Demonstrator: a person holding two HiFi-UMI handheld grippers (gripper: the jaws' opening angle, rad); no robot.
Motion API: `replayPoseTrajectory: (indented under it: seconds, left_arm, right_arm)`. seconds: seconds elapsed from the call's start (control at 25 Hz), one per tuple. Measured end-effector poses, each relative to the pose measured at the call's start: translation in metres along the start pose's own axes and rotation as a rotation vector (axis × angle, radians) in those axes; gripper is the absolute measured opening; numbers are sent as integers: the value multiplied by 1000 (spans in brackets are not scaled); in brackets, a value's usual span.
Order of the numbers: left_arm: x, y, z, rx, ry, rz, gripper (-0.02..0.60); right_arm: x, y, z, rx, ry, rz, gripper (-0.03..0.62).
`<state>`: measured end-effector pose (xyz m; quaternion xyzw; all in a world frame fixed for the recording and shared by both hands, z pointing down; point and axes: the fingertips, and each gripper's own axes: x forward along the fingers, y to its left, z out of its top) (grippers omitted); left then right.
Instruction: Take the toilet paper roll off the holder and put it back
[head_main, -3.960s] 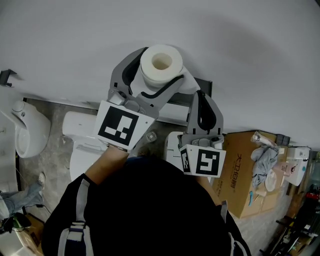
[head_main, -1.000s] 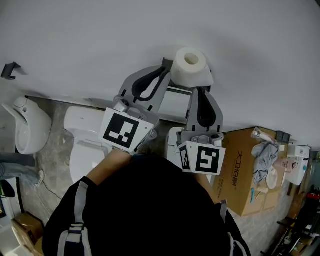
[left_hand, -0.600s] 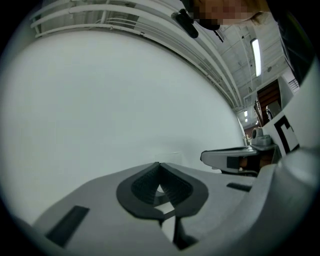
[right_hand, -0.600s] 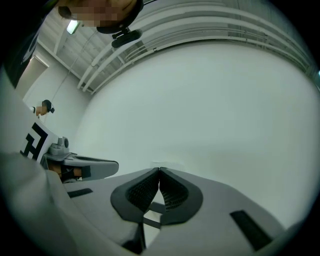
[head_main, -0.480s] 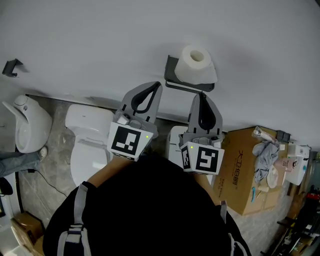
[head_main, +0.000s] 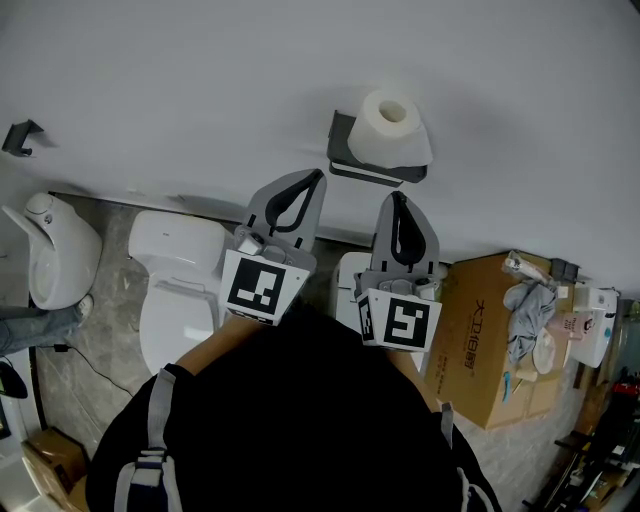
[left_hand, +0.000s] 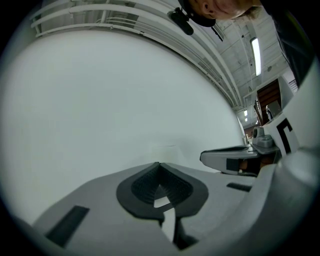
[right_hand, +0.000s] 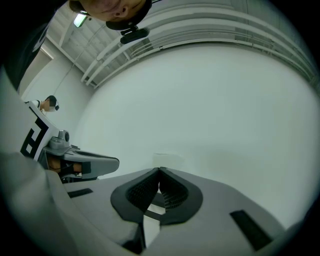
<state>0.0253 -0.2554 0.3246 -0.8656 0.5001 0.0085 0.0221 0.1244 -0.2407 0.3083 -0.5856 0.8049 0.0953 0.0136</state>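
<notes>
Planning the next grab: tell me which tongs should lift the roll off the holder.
Right, probably: the right tongs point straight at the roll on its holder; the left tongs sit off to one side. Both shut, empty.

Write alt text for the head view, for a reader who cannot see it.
A toilet paper roll sits on its wall holder. Below it and apart from it, the left claw and right claw point toward it, both shut and empty.
</notes>
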Motion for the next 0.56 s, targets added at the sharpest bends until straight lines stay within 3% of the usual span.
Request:
replayPoseTrajectory:
  seconds: [0.56]
  left_arm:
    - [5, -2, -9, -22, 9, -7, 6]
  right_arm:
    - [3, -6, -8, 16, 13, -5, 23]
